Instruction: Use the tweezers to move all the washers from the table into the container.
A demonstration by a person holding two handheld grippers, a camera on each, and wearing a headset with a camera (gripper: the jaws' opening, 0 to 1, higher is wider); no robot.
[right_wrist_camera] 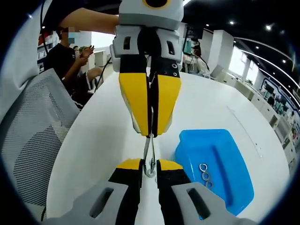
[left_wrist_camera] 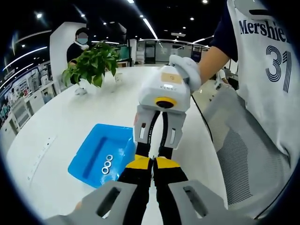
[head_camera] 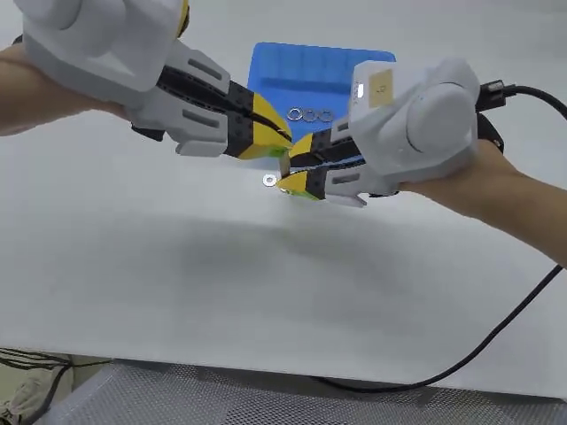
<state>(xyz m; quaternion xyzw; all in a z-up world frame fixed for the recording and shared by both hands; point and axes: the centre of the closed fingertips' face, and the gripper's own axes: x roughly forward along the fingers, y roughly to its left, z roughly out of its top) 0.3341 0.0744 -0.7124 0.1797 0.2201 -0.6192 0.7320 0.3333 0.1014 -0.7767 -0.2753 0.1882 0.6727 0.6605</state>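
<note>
Washer [head_camera: 269, 181]: lies flat on the white table [head_camera: 221, 292], just in front of the container. In the right gripper view it sits at the tweezers' tips, between that gripper's own yellow jaw ends.
Stored washers [head_camera: 310, 115]: three, side by side in a row on the container floor.
Container [head_camera: 301, 71]: shallow blue tray, upright on the table, beyond both grippers.
Tweezers [right_wrist_camera: 150, 140]: thin metal, clamped at the upper end and pointing down to the washer on the table. Whether the tips pinch it cannot be told.
Left gripper [head_camera: 282, 142]: reaches in from the upper left, jaws pressed together on the tweezers.
Right gripper [head_camera: 291, 166]: reaches in from the right, jaws slightly apart, one on each side of the tweezers' tips. Contact with them cannot be told.
Surroundings: potted plant [left_wrist_camera: 93, 63], mesh chair [right_wrist_camera: 33, 140], black cable [head_camera: 496, 336].
</note>
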